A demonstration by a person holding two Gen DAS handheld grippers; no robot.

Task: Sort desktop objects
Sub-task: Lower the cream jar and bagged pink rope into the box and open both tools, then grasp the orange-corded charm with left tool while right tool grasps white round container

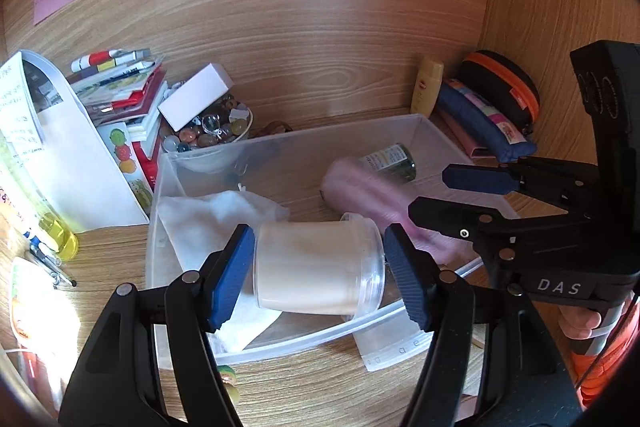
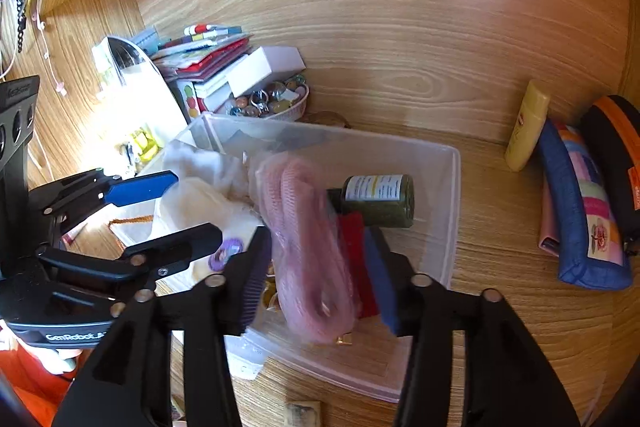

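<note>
Between your left claw (image 1: 320, 269), its blue pads spread wide, lies the clear plastic jar of cream-coloured filling (image 1: 318, 265). It lies on its side over the near part of the translucent plastic bin (image 1: 424, 125), its long axis running straight across from pad to pad. The left pad looks touching or nearly so and the right pad stands just clear of the rim, so it isn't pinched. I can't tell whether the jar rests on the crumpled white cloth (image 1: 208, 217) or is dropping.

Your right claw (image 2: 316, 275) is closed on the blurred pink mesh bundle (image 2: 308, 247), which hangs between its pads over the same bin, just before the dark green labelled bottle (image 2: 378, 201) lying on its side. That bundle is yours to set down; judging by position, the bin floor beside the bottle is nearest.
</note>
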